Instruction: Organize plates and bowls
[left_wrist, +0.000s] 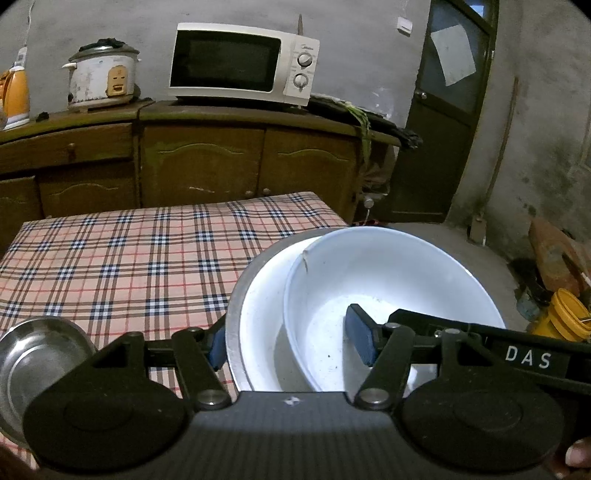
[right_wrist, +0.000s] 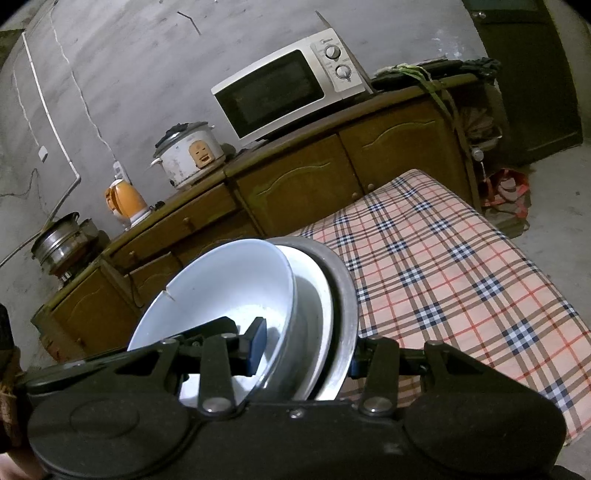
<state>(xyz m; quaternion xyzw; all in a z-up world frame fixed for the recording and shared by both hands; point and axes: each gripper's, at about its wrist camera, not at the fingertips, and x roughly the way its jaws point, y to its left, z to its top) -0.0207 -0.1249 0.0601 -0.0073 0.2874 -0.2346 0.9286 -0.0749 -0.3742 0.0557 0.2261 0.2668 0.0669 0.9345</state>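
The white bowl (left_wrist: 391, 280) sits nested, tilted, inside a wider grey-rimmed plate (left_wrist: 255, 325), and both are carried above the edge of the checked-cloth table (left_wrist: 129, 258). The left hand-held gripper (left_wrist: 291, 345) pinches the stack across its rims — one pad inside the bowl, one outside the plate. The right hand-held gripper (right_wrist: 306, 352) clamps the same stack likewise. A steel bowl (left_wrist: 33, 365) waits on the table. This looks like the carrying step — next, I judge, a level set-down without the bowl sliding.
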